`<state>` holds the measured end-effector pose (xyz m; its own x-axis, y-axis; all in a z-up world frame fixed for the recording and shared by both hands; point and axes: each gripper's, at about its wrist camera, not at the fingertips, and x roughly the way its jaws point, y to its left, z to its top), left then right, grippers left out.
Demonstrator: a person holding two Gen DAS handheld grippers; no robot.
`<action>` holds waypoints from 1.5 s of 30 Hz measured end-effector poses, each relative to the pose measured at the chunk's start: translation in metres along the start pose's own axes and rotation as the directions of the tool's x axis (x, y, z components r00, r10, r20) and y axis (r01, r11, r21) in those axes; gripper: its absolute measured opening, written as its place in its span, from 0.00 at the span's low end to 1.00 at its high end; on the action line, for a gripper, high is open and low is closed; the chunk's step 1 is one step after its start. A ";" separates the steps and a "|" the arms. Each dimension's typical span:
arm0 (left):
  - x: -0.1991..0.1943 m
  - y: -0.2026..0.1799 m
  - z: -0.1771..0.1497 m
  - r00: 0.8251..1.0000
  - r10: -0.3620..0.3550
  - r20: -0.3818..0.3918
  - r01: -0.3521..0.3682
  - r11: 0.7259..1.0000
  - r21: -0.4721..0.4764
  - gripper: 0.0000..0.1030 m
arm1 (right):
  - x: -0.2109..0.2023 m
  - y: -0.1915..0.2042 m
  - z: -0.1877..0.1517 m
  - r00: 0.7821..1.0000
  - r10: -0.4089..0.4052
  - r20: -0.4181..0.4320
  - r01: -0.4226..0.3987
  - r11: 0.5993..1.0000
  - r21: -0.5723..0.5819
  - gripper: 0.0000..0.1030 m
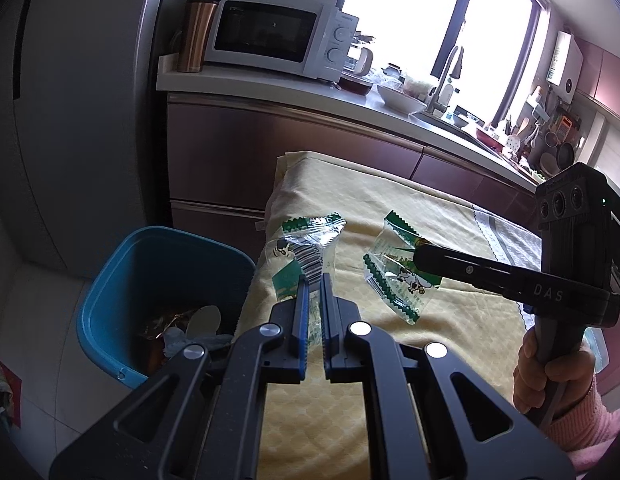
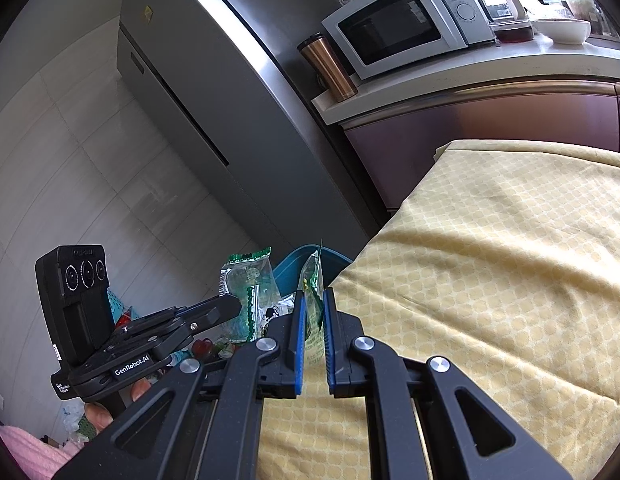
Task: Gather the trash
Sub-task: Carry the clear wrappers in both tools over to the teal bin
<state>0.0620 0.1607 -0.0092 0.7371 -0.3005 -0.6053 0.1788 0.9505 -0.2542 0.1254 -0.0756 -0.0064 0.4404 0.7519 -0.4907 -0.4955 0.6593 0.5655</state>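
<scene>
Two clear green-and-white snack wrappers, each clamped in a tool above the yellow-clothed counter [image 1: 409, 208] near its left edge. Left tool [image 1: 314, 280] closed on the first wrapper [image 1: 306, 248], barcode side showing, held over the counter's left edge right beside the blue trash bin [image 1: 110, 280] on the floor. Right tool [image 2: 311, 294] closed on the second wrapper [image 2: 311, 276], seen edge-on in its own camera and flat from the left wrist camera [image 1: 393, 276], lifted above the cloth a little further in from that edge. Bin already partly filled with scraps. Hand [image 1: 549, 372] in a pink sleeve [image 1: 589, 428] gripping the right tool's handle. Behind: white microwave [image 1: 278, 36] and copper tumbler [image 1: 196, 34] on the kitchen worktop [image 1: 270, 88].
</scene>
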 end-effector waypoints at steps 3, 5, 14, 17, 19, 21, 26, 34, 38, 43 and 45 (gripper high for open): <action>0.000 0.000 -0.001 1.000 0.004 0.001 -0.004 1.000 -0.002 0.06 | 0.002 0.001 0.001 1.000 0.002 -0.003 -0.002 1.000 -0.002 0.07; 0.000 0.000 -0.001 1.000 0.005 0.001 -0.005 1.000 -0.003 0.06 | 0.003 0.001 0.002 1.000 0.003 -0.004 -0.003 1.000 -0.002 0.07; -0.003 0.005 -0.001 1.000 0.016 0.007 -0.016 1.000 -0.014 0.06 | 0.010 0.004 0.006 1.000 0.012 -0.014 -0.012 1.000 -0.011 0.07; -0.003 0.007 -0.001 1.000 0.021 0.008 -0.021 1.000 -0.019 0.06 | 0.014 0.007 0.007 1.000 0.015 -0.017 -0.016 1.000 -0.014 0.07; -0.003 0.009 -0.001 1.000 0.025 0.008 -0.025 0.999 -0.021 0.06 | 0.016 0.008 0.008 1.000 0.017 -0.019 -0.017 1.000 -0.017 0.07; -0.003 0.009 -0.001 1.000 0.030 0.007 -0.029 0.999 -0.023 0.06 | 0.018 0.008 0.008 1.000 0.018 -0.022 -0.019 1.000 -0.018 0.07; -0.003 0.013 -0.002 0.999 0.036 0.004 -0.036 0.999 -0.029 0.06 | 0.024 0.012 0.010 0.999 0.024 -0.032 -0.024 0.999 -0.025 0.07; -0.004 0.018 -0.002 0.999 0.050 0.008 -0.050 0.998 -0.039 0.06 | 0.032 0.014 0.011 0.998 0.032 -0.048 -0.034 0.999 -0.033 0.07; -0.005 0.022 -0.002 0.998 0.058 0.009 -0.057 0.997 -0.044 0.06 | 0.036 0.014 0.011 0.998 0.032 -0.053 -0.034 0.999 -0.033 0.07; -0.004 0.027 -0.001 0.998 0.070 0.011 -0.069 0.996 -0.050 0.06 | 0.041 0.015 0.011 0.997 0.034 -0.062 -0.036 0.999 -0.032 0.07; -0.005 0.030 -0.001 0.997 0.076 0.011 -0.075 0.996 -0.055 0.06 | 0.043 0.015 0.012 0.997 0.033 -0.067 -0.035 0.999 -0.035 0.07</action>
<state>0.0637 0.1908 -0.0146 0.7555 -0.2264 -0.6148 0.0865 0.9646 -0.2490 0.1454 -0.0330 -0.0112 0.3730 0.7719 -0.5149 -0.5366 0.6322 0.5589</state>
